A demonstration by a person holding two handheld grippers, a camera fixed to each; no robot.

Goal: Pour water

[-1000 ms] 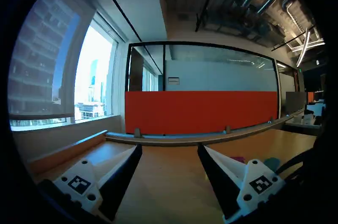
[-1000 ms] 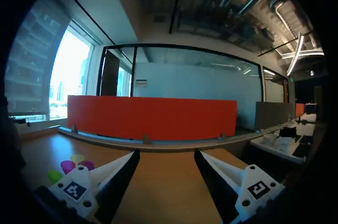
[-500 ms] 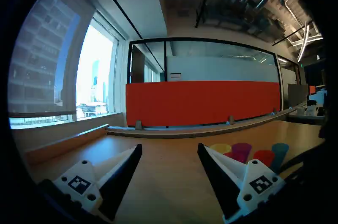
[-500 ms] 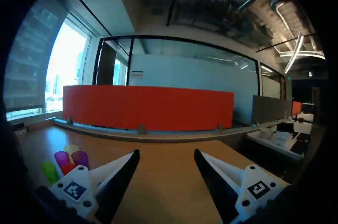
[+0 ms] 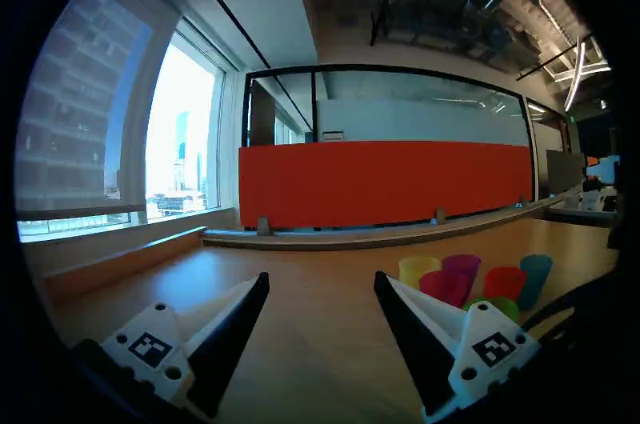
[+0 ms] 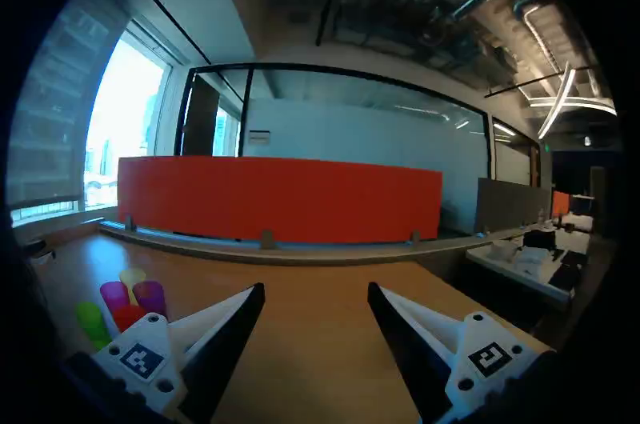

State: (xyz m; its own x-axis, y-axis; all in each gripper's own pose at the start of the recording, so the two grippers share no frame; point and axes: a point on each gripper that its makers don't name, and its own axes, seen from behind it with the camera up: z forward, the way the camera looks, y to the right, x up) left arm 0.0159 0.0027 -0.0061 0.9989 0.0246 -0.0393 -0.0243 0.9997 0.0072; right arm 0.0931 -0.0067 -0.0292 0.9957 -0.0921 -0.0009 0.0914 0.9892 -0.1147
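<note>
Left tool (image 5: 321, 276): fingers apart, nothing between them. Right tool (image 6: 316, 286): likewise apart and empty. The cluster of coloured cups (image 5: 448, 284) stands on the wooden bench (image 5: 320, 360) at the lower right of the left gripper view, partly behind that tool's right finger. In the right gripper view the cups (image 6: 116, 296) sit at lower left. No water is discernible in any of them. Judged light, thin-walled, smooth plastic, easily tipped or crushed. Recommend a mid-wall hold with moderate pressure, outer cup first.

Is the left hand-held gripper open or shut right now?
Open. The left hand-held gripper has its fingers wide apart, wooden table showing between them.
</note>
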